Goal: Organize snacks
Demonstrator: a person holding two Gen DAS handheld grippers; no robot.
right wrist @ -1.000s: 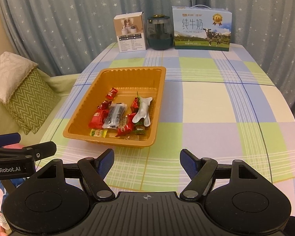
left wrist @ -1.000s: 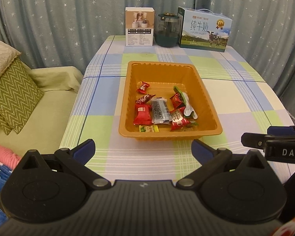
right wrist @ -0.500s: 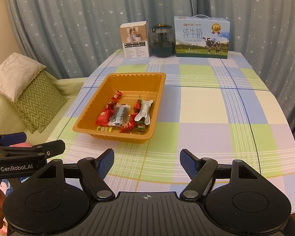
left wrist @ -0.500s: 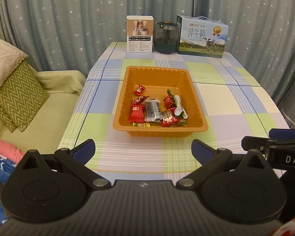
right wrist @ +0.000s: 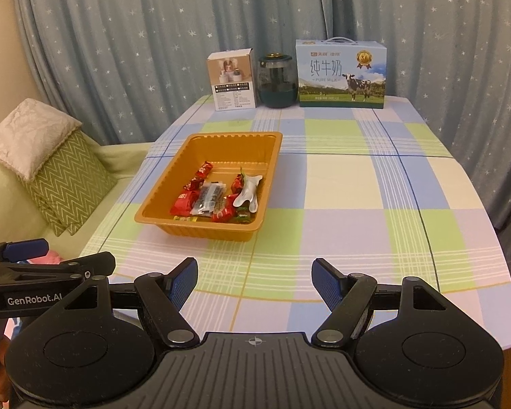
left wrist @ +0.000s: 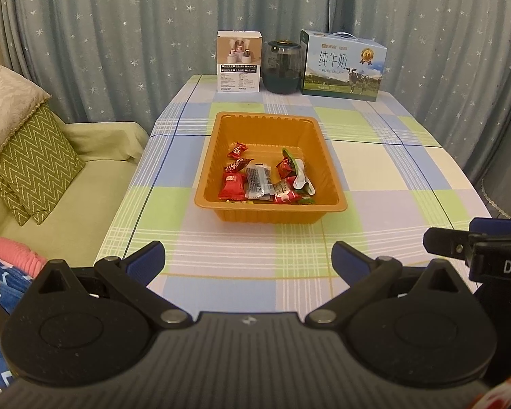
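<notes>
An orange plastic tray sits on the checked tablecloth, left of the table's middle. Inside it lie several wrapped snacks: red candy packets, a dark clear-wrapped bar and a white wrapper. My left gripper hovers open over the table's near edge, well short of the tray, with nothing between its fingers. My right gripper is open too, empty, near the front edge and to the right of the tray.
At the table's far end stand a small white box, a dark glass jar and a milk carton case. A sofa with cushions lies left of the table. Starred curtains hang behind.
Both grippers have pulled back from the tray toward the table's near edge and risen slightly; the tray looks smaller and farther. Both stay open and empty.
</notes>
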